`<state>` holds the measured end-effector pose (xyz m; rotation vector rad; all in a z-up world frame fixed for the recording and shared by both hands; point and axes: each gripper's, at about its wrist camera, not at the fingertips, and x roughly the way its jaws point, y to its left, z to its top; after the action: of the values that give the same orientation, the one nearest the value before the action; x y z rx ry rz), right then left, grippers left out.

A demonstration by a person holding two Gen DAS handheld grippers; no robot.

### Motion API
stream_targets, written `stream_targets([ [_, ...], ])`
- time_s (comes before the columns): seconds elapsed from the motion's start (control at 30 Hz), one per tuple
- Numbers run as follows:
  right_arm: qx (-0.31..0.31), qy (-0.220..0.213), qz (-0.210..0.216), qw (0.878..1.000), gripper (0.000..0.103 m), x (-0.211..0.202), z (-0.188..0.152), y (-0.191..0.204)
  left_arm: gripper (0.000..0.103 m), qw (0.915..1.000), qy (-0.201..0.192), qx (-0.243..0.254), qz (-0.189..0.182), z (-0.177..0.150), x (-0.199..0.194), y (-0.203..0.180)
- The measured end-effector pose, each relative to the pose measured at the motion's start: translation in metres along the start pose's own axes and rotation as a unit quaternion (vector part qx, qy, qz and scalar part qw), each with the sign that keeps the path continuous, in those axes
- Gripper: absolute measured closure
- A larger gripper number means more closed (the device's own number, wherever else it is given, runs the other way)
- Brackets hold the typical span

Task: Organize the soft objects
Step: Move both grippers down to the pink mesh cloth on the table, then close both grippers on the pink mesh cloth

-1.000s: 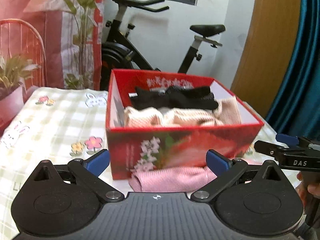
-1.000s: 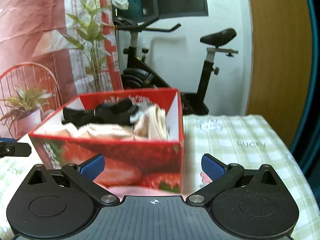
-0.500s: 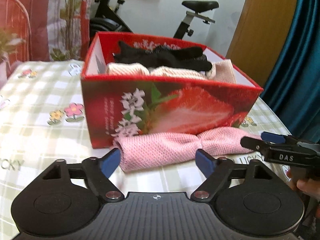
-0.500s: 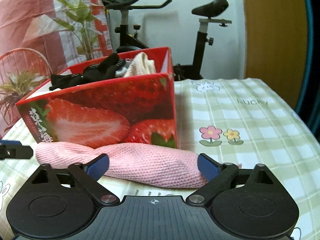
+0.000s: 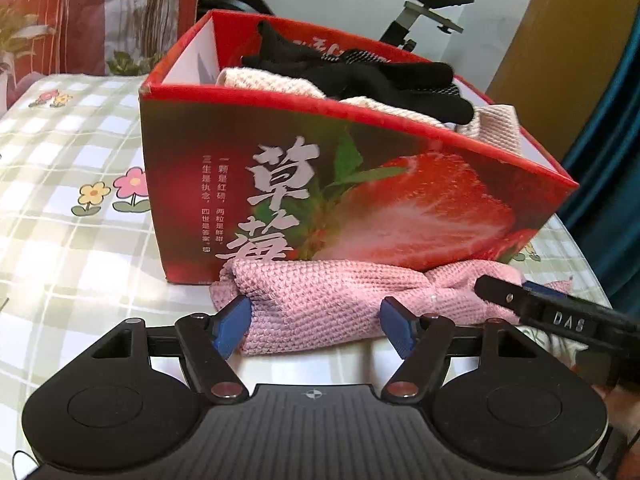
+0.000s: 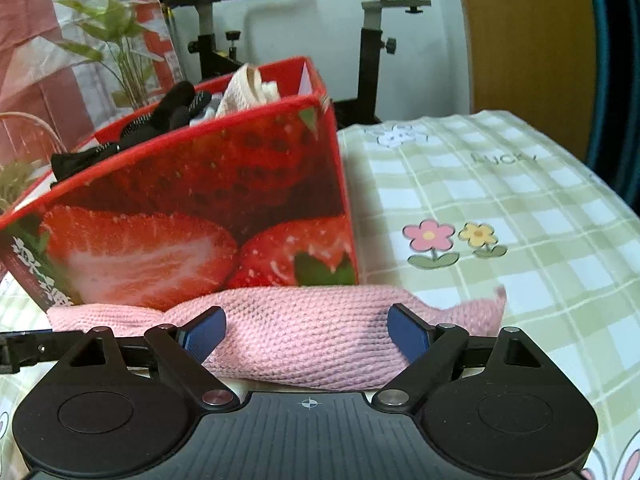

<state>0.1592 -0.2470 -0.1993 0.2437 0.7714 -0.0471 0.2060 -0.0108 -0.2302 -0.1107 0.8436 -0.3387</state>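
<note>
Thing to move: a pink knitted cloth [image 5: 344, 304], rolled into a long bundle and pinched in at one spot like a wrapped sweet.
Where it lies: flat on the checked surface [image 5: 68, 216], along the near wall of the red strawberry box [image 5: 360, 184] and apparently touching the foot of that wall; its right tail [image 6: 480, 308] runs out past the box corner.
Box contents: cream knitted pieces [image 5: 264, 80] with black gloves [image 5: 360, 76] on top, heaped about level with the rim or just over it.
Left gripper [image 5: 316, 320]: jaws spread wide, one blue pad [image 5: 232, 324] at the cloth's left end, the other further along the roll; nothing pinched.
Right gripper [image 6: 306, 330]: jaws spread wide, straddling the fat right half of the roll, not closed on it.
Weight: I judge it light; one hand could lift it.
Stiffness: soft and floppy; any unsupported length will sag, and the roll may come undone if lifted by a loose edge.
Surface: coarse open knit, so the pads should bite well; slipping seems unlikely, snagging a loop is possible.
Fragility: none to speak of; a firm squeeze does no harm.
Where to hold: across the thick body of the roll on either side of the pinched waist, not by the thin tail.
Likely risk: with the box nearly full, the cloth may sit proud of the rim or drape over it.
</note>
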Motion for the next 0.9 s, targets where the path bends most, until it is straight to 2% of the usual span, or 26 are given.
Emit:
stream_targets([
  [0.17,-0.029,-0.006,-0.02,0.999,0.01,0.006,-0.007,0.012,0.029,0.9999,-0.001,-0.017,-0.002,-0.005,0.005,0.008],
  [0.43,-0.053,-0.001,-0.02,0.998,0.022,0.004,-0.009,0.02,0.03,0.9998,0.007,0.018,-0.002,-0.004,0.014,-0.001],
  [0.5,-0.054,0.002,-0.014,0.998,0.028,0.002,-0.01,0.021,0.035,0.9998,0.009,0.019,-0.008,-0.004,0.013,0.0],
  [0.57,-0.057,0.004,-0.007,0.998,0.035,-0.001,-0.01,0.023,0.046,0.9998,0.01,0.018,-0.008,-0.004,0.013,0.001],
  [0.63,-0.06,0.007,0.006,0.998,0.049,-0.005,-0.013,0.026,0.052,0.9998,0.008,0.012,-0.011,-0.005,0.011,0.006],
  [0.7,-0.064,0.011,0.019,0.998,0.055,-0.008,-0.016,0.029,0.059,0.9999,0.008,0.006,-0.014,-0.007,0.009,0.008],
  [0.77,-0.065,0.014,0.027,0.997,0.056,-0.011,-0.018,0.034,0.067,0.9998,0.01,0.004,-0.02,-0.01,0.007,0.008],
  [0.9,-0.064,0.023,0.042,0.997,0.059,-0.016,-0.021,0.036,0.068,0.9996,0.014,0.004,-0.024,-0.018,0.0,0.007],
])
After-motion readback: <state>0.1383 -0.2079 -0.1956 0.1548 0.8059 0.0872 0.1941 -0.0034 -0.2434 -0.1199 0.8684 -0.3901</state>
